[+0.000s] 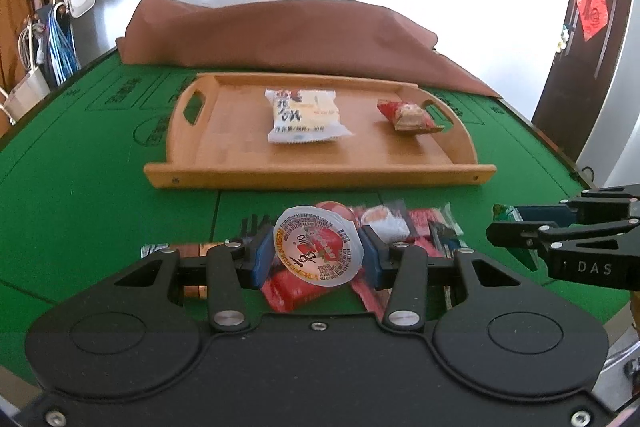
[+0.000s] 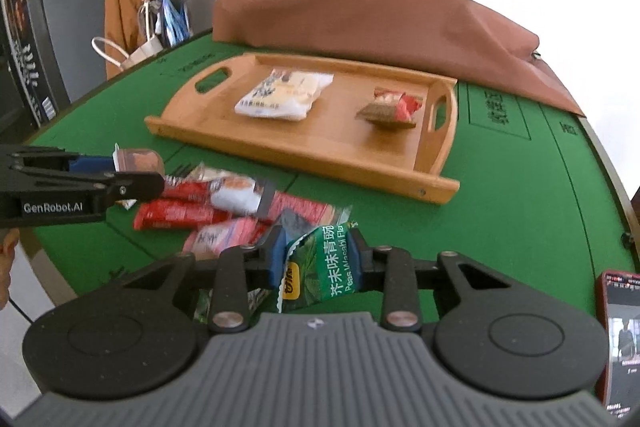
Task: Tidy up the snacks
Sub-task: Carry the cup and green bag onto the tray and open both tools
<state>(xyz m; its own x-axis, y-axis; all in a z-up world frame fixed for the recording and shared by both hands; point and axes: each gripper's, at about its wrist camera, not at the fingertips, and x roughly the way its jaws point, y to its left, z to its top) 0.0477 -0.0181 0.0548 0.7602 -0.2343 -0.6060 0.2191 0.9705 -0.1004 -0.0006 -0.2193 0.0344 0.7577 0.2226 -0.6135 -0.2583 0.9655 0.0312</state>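
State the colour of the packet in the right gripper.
Green packet, clearest in the right wrist view.

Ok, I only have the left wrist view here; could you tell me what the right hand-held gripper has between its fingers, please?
Observer: The right hand-held gripper is shut on a green packet; its print reads wasabi peas.
Operator: Thank you. Is there anything to the right of that gripper that I cannot see?
Observer: Yes, a phone in a red case lies by the table's near right edge, with its screen lit.
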